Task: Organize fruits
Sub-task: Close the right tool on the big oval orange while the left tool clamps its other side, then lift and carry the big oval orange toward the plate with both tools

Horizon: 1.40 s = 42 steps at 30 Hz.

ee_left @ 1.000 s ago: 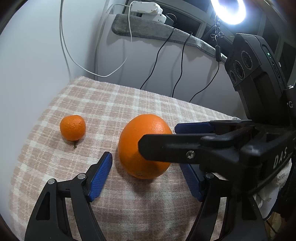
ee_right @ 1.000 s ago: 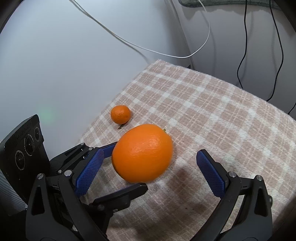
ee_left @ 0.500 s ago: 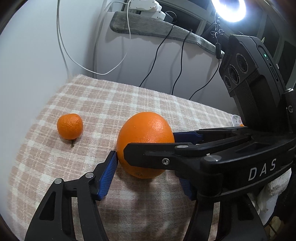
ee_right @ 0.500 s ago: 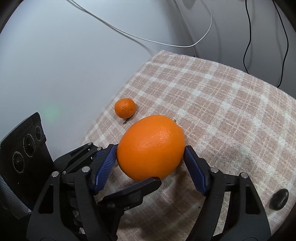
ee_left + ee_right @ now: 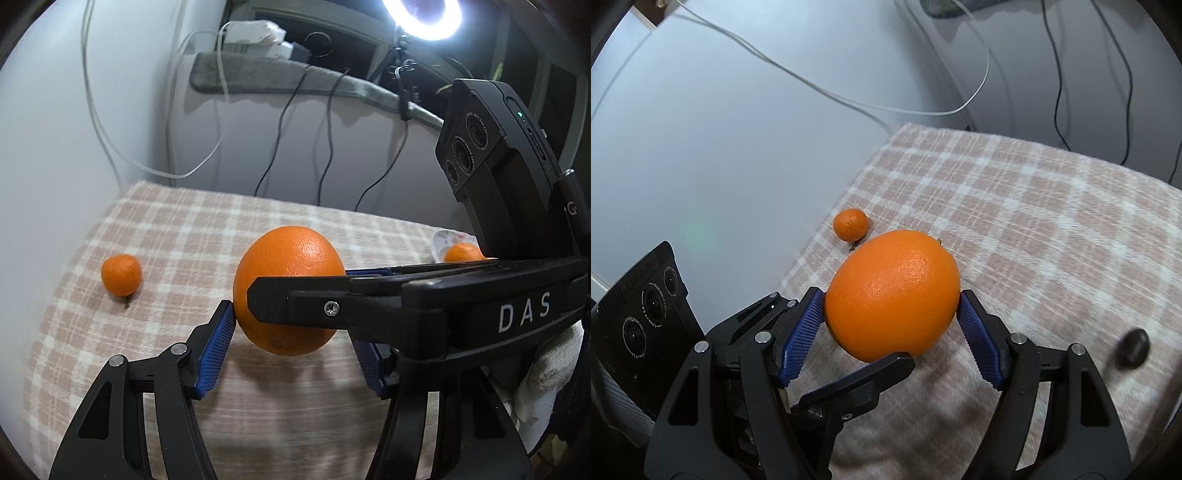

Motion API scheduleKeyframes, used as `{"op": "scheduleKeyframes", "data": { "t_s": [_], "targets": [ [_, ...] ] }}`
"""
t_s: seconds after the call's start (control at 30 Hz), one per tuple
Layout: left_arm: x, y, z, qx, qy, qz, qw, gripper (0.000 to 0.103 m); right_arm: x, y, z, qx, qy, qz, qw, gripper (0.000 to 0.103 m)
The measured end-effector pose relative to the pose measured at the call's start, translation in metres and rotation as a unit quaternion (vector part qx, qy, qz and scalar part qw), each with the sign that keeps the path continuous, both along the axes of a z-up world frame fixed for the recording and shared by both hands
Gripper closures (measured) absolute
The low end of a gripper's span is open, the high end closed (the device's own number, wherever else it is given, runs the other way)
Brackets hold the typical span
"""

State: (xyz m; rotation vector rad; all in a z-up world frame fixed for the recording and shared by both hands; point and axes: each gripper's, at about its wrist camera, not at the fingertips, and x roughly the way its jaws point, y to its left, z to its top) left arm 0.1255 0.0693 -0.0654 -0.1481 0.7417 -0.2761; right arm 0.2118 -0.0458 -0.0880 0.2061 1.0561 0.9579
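Large orange [image 5: 892, 295] clamped between both grippers' pads.

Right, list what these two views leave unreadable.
- Left wrist view: the dish and the small orange fruit in it are mostly hidden behind the right hand-held gripper.
- Right wrist view: the small dark object is blurred; unidentifiable.
- Both views: the large orange's underside is hidden.

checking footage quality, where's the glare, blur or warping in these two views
Left wrist view: the ring light blows out white at the top edge, leaving a highlight on the big orange; the checked cloth is motion-smeared. Right wrist view: softer light, cloth streaked with blur at right, the small dark object indistinct. Both: fisheye bends the edges, corners vignette black.
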Motion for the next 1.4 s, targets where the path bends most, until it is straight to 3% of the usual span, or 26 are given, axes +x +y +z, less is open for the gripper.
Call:
{"op": "scheduleKeyframes", "data": {
  "t_s": [0.4, 0.6, 1.13, 1.4],
  "targets": [
    [-0.025, -0.066, 0.025, -0.003, -0.034, -0.058, 0.9978, 0.042, -0.034, -0.082, 0.034, 0.012, -0.035, -0.06, 0.998, 0.027],
    [-0.033, -0.102, 0.024, -0.013, -0.03, -0.089, 0.9955, 0.042, -0.048, -0.135, 0.048, 0.023, -0.05, -0.102, 0.993, 0.035],
    [-0.043, -0.185, 0.028, -0.015, -0.027, -0.17, 0.9849, 0.042, -0.076, -0.219, 0.048, -0.023, -0.083, -0.17, 0.982, 0.035],
    [-0.041, -0.225, 0.024, -0.003, -0.02, -0.203, 0.979, 0.042, -0.078, -0.265, 0.041, -0.025, -0.074, -0.207, 0.975, 0.035]
  ]
}}
